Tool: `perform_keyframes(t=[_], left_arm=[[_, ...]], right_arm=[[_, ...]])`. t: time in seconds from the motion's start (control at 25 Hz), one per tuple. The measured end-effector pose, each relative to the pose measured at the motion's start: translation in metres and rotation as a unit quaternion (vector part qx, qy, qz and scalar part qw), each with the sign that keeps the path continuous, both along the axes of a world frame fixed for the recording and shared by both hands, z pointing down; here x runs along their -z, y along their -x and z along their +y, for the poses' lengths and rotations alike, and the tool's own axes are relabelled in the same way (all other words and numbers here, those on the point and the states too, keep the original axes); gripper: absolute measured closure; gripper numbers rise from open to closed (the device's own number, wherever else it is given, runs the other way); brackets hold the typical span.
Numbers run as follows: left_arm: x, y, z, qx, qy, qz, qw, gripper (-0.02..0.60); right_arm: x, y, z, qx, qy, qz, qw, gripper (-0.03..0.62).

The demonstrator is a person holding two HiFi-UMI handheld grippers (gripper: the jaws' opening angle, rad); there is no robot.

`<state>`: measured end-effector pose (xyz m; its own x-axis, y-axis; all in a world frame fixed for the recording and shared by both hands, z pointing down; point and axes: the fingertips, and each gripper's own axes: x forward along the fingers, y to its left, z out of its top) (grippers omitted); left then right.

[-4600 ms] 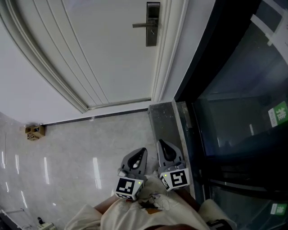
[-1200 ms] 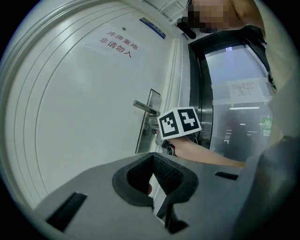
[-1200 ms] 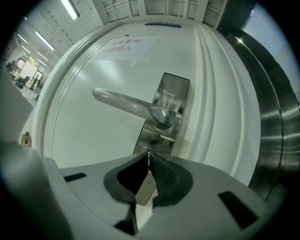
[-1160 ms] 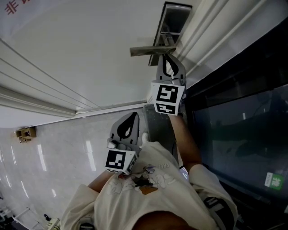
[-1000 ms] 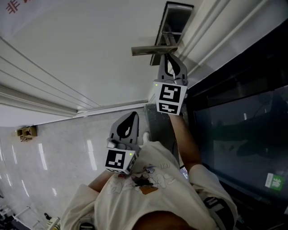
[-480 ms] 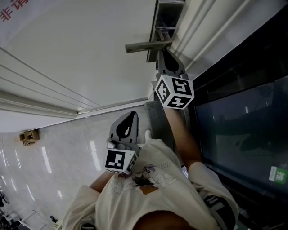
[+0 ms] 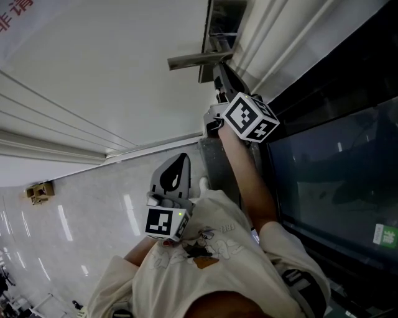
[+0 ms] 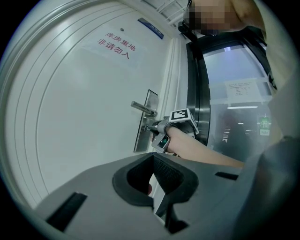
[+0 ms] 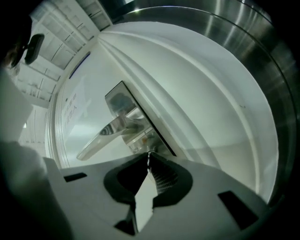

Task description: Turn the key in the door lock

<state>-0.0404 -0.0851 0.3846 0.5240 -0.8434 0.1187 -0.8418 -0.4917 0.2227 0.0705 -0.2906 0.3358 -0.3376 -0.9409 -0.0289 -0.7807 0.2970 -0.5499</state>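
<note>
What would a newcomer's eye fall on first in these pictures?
The right tool sits at the lock plate under the door handle, jaws opening with the key between them. The left tool hangs idle, low by the person's shirt.

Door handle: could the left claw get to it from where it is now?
Probably yes, with a long reach. The left claw hangs near the person's chest, well back from the door, and nothing stands between it and the handle, which sticks out bare.
</note>
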Motion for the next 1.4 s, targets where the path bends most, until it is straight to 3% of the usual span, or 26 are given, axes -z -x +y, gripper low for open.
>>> perform_keyframes(t=[0.16, 0.4, 0.72, 0.88, 1.08, 1.4], left_arm=[[-0.001, 0.002, 0.001, 0.002, 0.001, 0.0, 1.0, 0.575], [0.0, 0.001, 0.003, -0.001, -0.004, 0.002, 1.0, 0.575], [0.0, -0.005, 0.008, -0.007, -0.004, -0.002, 1.0, 0.575], [0.001, -0.006, 0.01, -0.007, -0.005, -0.004, 1.0, 0.575], [0.005, -0.006, 0.01, -0.004, -0.004, -0.01, 0.9999, 0.575], [0.006, 0.0, 0.012, 0.007, -0.005, -0.017, 0.9998, 0.575]], right_arm=[[-0.004, -0.001, -0.001, 0.012, 0.023, -0.077, 0.997, 0.569], [-0.006, -0.002, -0.003, 0.034, 0.05, -0.179, 0.982, 0.568], [-0.012, -0.004, -0.002, 0.051, 0.082, -0.325, 0.941, 0.568], [-0.016, -0.006, -0.002, 0.053, 0.099, -0.367, 0.924, 0.568], [-0.018, -0.005, -0.002, 0.064, 0.116, -0.435, 0.891, 0.569], [-0.017, -0.005, -0.003, 0.072, 0.118, -0.467, 0.874, 0.568]])
